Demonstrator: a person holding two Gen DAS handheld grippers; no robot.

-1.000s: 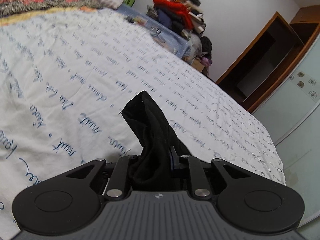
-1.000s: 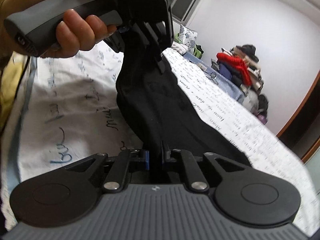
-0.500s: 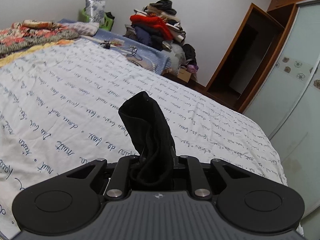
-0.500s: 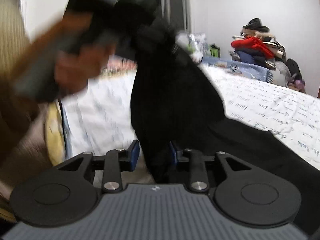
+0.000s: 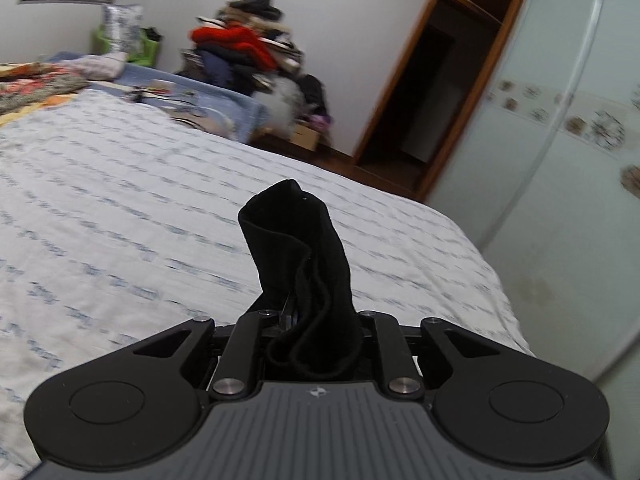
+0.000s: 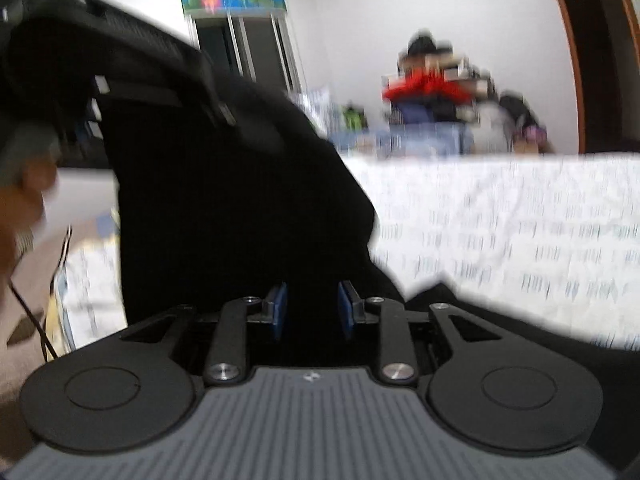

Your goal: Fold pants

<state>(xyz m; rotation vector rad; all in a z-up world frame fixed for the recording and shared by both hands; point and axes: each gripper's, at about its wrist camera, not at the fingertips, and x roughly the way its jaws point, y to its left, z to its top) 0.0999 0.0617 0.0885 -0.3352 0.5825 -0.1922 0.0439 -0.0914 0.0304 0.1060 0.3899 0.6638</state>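
Left wrist view: left tongs clenched on a bunched edge of the black pants; the wad sticks up and forward out of the jaws, above the bed; the rest of the garment is out of this view, so its long axis cannot be told here; one pair of pants, one bed with a white script-print sheet, one clothes pile against the far wall, one wardrobe door at right.

Right wrist view: blurred; right tongs have blue pads standing apart with dark cloth between them; cannot tell whether the pads press on it; the pants hang as a broad sheet from the left tongs at upper left down to the right tongs, so the cloth's run lies up-left to down-right between the two, with a lower part trailing right onto the bed; a hand on the left handle at the frame's left edge.

Judgement: the coming move turns on that span; the left tongs are the sure hold and the high end, the right end is the nearer to the bed and the doubtful grip; count: two tongs, one pants, one hand seen.
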